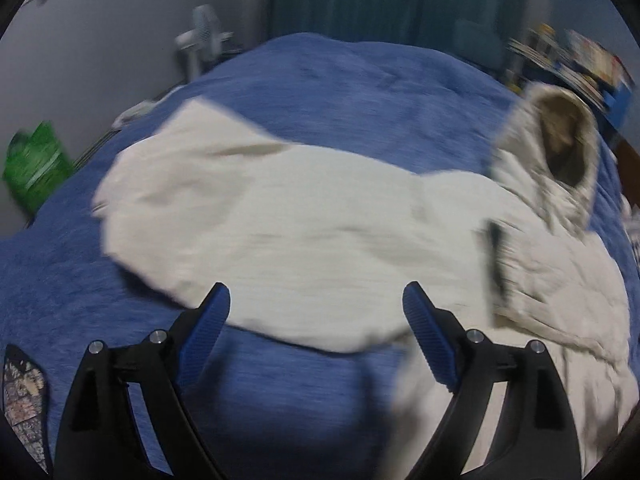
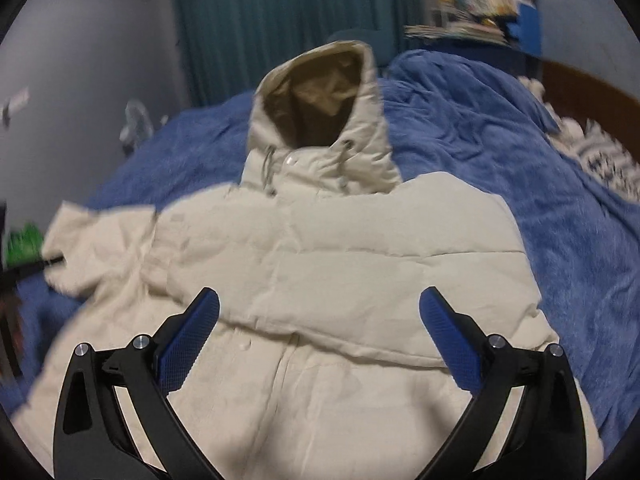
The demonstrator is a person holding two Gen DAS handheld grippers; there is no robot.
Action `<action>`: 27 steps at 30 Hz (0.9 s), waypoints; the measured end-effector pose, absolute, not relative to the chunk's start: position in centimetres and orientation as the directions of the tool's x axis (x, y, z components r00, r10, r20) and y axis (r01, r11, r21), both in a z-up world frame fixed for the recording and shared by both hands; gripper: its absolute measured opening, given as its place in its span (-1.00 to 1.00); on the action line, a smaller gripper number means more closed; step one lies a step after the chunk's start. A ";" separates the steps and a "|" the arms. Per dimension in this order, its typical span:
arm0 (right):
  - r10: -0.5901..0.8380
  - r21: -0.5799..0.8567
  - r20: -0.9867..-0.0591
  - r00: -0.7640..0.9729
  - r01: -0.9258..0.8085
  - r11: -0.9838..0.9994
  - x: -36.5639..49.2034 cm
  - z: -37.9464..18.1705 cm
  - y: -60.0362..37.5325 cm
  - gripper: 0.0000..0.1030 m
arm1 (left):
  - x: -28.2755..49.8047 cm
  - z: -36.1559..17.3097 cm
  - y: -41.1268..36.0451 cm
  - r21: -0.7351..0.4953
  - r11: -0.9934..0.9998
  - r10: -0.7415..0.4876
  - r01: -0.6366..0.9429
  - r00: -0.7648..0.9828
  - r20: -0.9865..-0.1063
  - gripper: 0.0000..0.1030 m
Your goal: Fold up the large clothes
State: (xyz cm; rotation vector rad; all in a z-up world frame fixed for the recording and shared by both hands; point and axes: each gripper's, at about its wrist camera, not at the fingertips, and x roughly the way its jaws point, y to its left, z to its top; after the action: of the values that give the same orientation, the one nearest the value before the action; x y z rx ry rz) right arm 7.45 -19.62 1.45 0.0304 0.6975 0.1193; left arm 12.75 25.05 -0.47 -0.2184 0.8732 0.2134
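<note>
A cream hooded puffer jacket (image 2: 320, 256) lies front up on a blue bedspread (image 2: 520, 184). Its hood (image 2: 320, 108) points to the far side, tan lining showing. One sleeve is folded across the chest (image 2: 340, 236). The other sleeve (image 1: 248, 208) stretches out to the left in the left wrist view, where the hood (image 1: 556, 140) sits at the right. My left gripper (image 1: 316, 300) is open and empty just above that sleeve's near edge. My right gripper (image 2: 320, 304) is open and empty above the jacket's middle, over the folded sleeve's lower edge.
A teal curtain (image 2: 288, 20) hangs behind the bed. A white fan (image 1: 202, 38) stands by the wall at left, a green bag (image 1: 34, 164) beside the bed. Stacked books (image 2: 476, 8) sit on a blue shelf at right. A patterned pillow (image 2: 608, 160) lies at the bed's right.
</note>
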 end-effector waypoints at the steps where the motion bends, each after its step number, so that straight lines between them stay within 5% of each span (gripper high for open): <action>1: 0.117 0.037 -0.649 0.752 -0.123 0.992 7.4 1.1 -18.8 0.87 | 12.6 -0.8 26.6 -0.121 0.945 0.101 -0.304 0.620 -0.778 0.62; 13: 0.121 0.022 -0.694 0.710 -0.146 0.989 7.7 -0.4 -17.9 0.87 | 12.7 -4.9 36.5 -0.300 0.824 0.124 -0.480 0.670 -0.732 0.61; 14: 0.124 0.028 -0.695 0.708 -0.145 0.989 7.7 -0.5 -18.0 0.87 | 12.8 -5.1 36.8 -0.308 0.821 0.126 -0.481 0.679 -0.724 0.55; 18: 0.125 0.028 -0.702 0.701 -0.148 0.989 7.8 -0.8 -17.8 0.87 | 13.6 -5.2 36.9 -0.371 0.828 0.043 -0.421 0.707 -0.706 -0.63; 27: 0.122 0.014 -0.699 0.704 -0.157 0.988 7.8 -0.3 -17.5 0.87 | 13.7 4.6 27.9 -0.211 0.955 0.062 -0.206 0.840 -0.539 -0.85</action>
State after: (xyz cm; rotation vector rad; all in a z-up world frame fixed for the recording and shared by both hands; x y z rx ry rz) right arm 7.76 -17.51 -0.34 -0.0477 0.7742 0.1551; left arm 13.68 27.94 4.61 -0.2677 0.5573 0.1436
